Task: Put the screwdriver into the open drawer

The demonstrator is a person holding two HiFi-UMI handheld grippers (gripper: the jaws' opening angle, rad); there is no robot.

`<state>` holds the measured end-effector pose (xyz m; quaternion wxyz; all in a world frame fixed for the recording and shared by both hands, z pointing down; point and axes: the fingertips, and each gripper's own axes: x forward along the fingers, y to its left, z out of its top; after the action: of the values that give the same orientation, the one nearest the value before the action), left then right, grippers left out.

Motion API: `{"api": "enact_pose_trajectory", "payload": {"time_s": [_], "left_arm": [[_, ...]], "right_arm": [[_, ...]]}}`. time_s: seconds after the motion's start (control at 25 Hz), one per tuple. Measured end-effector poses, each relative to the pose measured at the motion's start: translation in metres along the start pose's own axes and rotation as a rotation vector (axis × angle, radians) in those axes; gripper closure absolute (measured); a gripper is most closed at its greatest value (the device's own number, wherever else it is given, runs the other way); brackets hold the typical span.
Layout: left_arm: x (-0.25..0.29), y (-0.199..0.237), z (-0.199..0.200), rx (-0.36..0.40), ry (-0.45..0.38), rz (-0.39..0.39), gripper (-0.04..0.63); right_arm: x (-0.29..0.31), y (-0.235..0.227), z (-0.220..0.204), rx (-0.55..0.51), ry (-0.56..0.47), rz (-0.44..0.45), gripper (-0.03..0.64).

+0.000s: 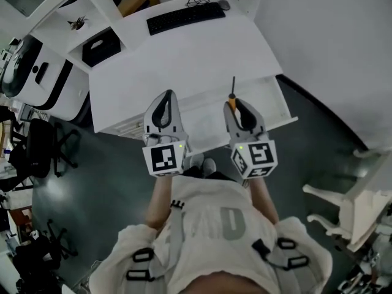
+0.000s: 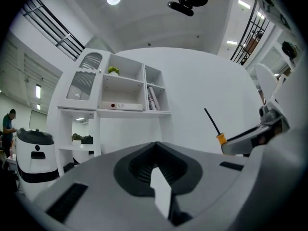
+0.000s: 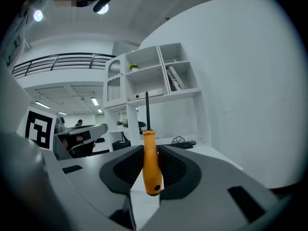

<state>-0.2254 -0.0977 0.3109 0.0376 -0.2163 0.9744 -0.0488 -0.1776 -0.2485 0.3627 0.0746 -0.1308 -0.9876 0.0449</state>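
Note:
In the head view, both grippers hang over the open white drawer (image 1: 283,105) at the desk's front edge. My right gripper (image 1: 236,104) is shut on the screwdriver (image 1: 232,101), with the orange handle between the jaws and the dark shaft pointing away over the drawer. The right gripper view shows the screwdriver handle (image 3: 151,167) upright, clamped in the right gripper (image 3: 147,149). My left gripper (image 1: 168,95) is beside it on the left, jaws together and nothing held. In the left gripper view, the left gripper (image 2: 155,145) is empty and the screwdriver (image 2: 215,127) shows at the right.
The white desk (image 1: 190,51) carries a black keyboard (image 1: 185,17) and a mouse (image 1: 224,5) at its far side. A black box (image 1: 101,48) sits on a side shelf. Dark chairs (image 1: 43,146) stand left; a white frame (image 1: 349,207) stands right. A white shelf unit (image 3: 154,76) rises behind the desk.

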Motion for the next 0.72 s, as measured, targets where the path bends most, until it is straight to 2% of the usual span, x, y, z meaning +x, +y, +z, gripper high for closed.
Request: {"api": "enact_pose_trajectory", "payload": {"time_s": [0.2,0.44,0.72], "left_arm": [[0.007,0.023,-0.003,-0.017,-0.01,0.038,0.591],[0.015,0.035,-0.006,0.004,-0.014,0.039,0.591],[0.02,0.046,-0.005,-0.014,-0.015,0.052,0.591]], "right_arm": [[0.02,0.014,0.006,-0.002,-0.02,0.016,0.525],[0.029,0.01,0.004,0.007,-0.012,-0.007,0.525],[0.039,0.017,0.005,0.003,0.001,0.017,0.525]]}}
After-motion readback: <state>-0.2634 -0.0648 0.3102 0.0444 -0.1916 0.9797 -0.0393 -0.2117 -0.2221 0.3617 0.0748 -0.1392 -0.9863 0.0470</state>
